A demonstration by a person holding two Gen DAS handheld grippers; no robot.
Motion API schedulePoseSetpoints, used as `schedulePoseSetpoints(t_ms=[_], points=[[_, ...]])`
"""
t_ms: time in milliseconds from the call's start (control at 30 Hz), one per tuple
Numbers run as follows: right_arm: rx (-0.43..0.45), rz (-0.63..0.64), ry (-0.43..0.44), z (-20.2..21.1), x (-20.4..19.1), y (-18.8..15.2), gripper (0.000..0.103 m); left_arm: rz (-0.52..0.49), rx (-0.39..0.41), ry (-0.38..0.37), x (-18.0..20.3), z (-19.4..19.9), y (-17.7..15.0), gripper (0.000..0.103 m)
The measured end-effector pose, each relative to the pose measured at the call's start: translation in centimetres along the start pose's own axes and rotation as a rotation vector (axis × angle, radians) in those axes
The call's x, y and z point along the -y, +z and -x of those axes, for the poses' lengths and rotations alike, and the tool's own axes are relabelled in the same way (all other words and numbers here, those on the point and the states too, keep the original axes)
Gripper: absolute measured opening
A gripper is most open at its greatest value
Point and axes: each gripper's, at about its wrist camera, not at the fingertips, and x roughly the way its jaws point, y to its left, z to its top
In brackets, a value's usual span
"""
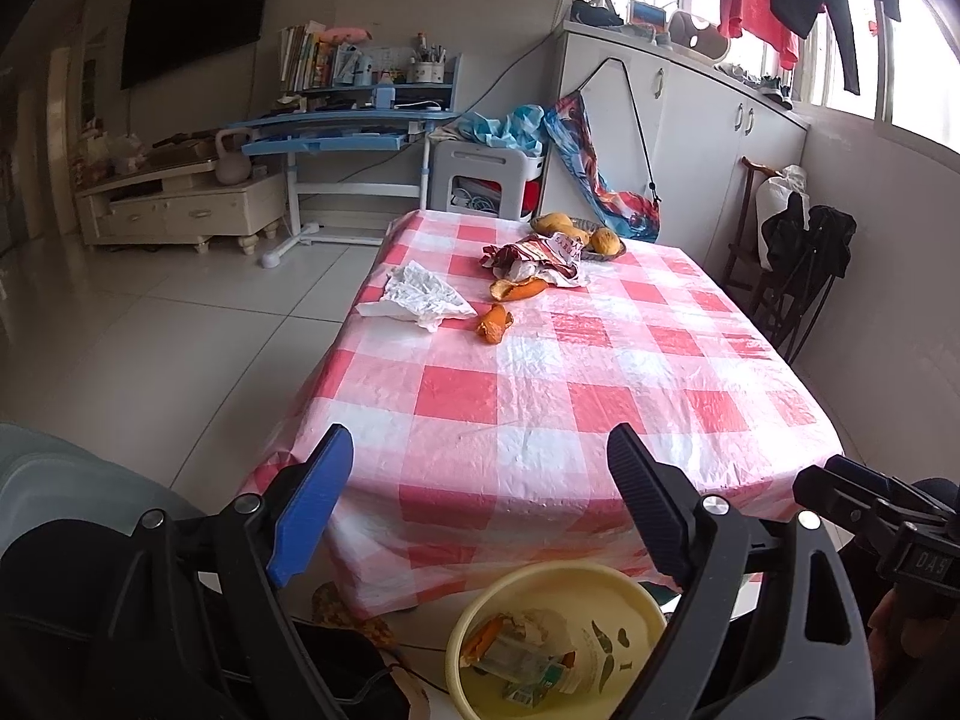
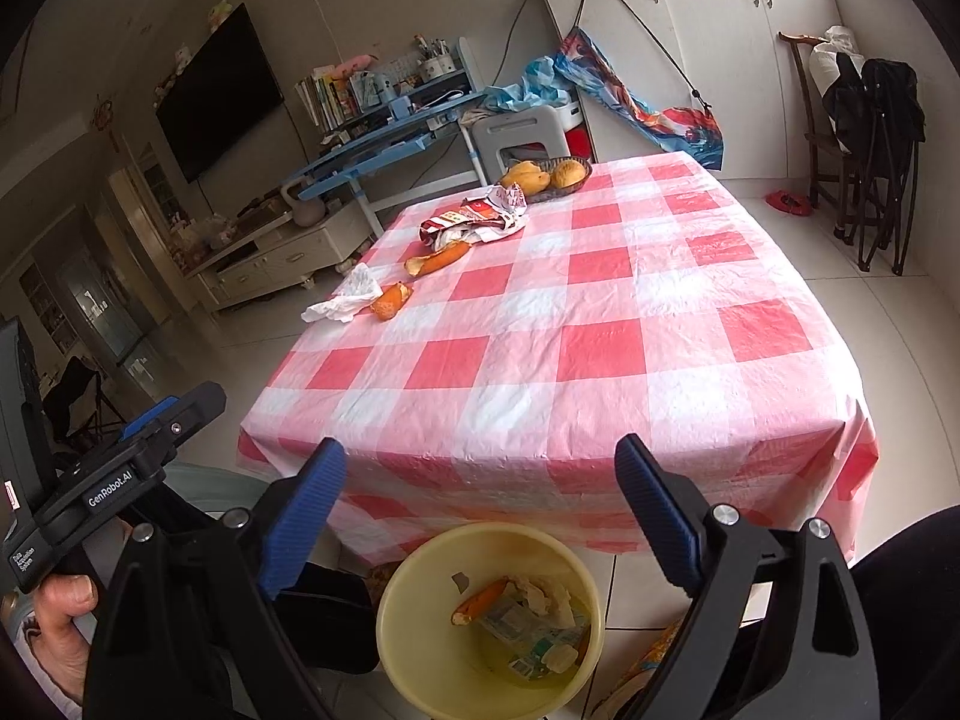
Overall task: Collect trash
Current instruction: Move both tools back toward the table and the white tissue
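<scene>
Both my grippers, left (image 1: 480, 468) and right (image 2: 480, 480), hang spread wide and empty over the yellow bin (image 2: 420, 564) by the near table edge; it's already got some scraps in it. Next I'd go for the closest orange peel (image 2: 390, 302) and the tissue (image 2: 348, 297), pinching low so the peel doesn't slide on the tablecloth (image 2: 600, 360). Beyond them lie a longer peel (image 2: 437, 259) and the wrapper (image 2: 480, 219), whose print is unreadable. The left handle reads "GenRobot.AI".

Daylight enters from windows (image 1: 864, 48) at upper right; the checked tablecloth (image 1: 540, 372) shows soft glare, room corners stay dim, and fisheye curvature with dark vignetting bends the edges
</scene>
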Motion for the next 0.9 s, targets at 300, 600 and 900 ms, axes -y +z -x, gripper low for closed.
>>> schedulePoseSetpoints(t_ms=[300,600,900], points=[[0.001,0.000,0.000,0.0,0.0,0.0,0.089,0.016,0.015,0.003,-0.1,0.0,0.3,0.085],[0.010,-0.004,0.005,0.1,0.5,0.6,0.089,0.016,0.015,0.014,-0.1,-0.2,0.3,0.086],[0.020,-0.007,0.011,0.2,1.0,0.9,0.089,-0.009,0.013,0.029,0.6,-0.5,0.4,0.086]])
